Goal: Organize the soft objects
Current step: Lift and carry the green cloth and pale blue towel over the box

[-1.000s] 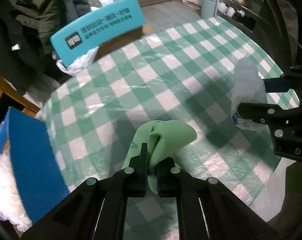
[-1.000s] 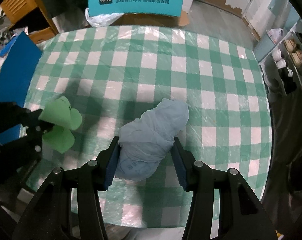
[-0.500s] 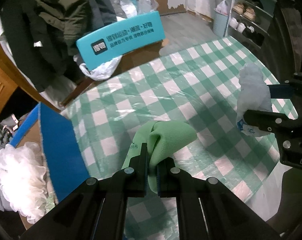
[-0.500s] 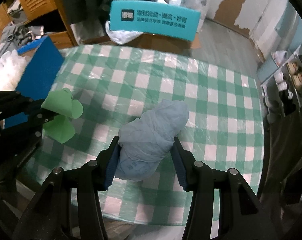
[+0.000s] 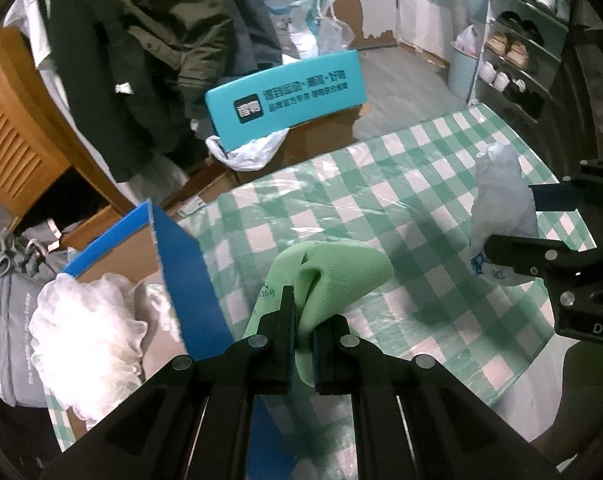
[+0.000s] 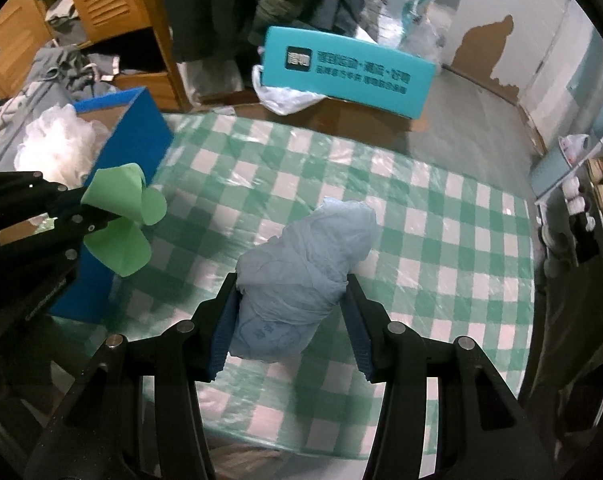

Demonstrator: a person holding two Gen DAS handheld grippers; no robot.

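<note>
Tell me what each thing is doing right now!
Left gripper: fingers shut on the green foam sheet.
Green foam sheet: folded, pinched, lifted off the table.
Right gripper: fingers clamped on the pale blue bundle.
Pale blue bundle: crumpled, held above the table.
Blue box: open on top, white fluffy stuff inside.
Checkered table: covered in clear plastic.

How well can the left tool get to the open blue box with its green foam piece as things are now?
Probably yes. The left tool holds the green foam piece beside the blue box, whose top is open; only white fluffy material lies inside.
</note>
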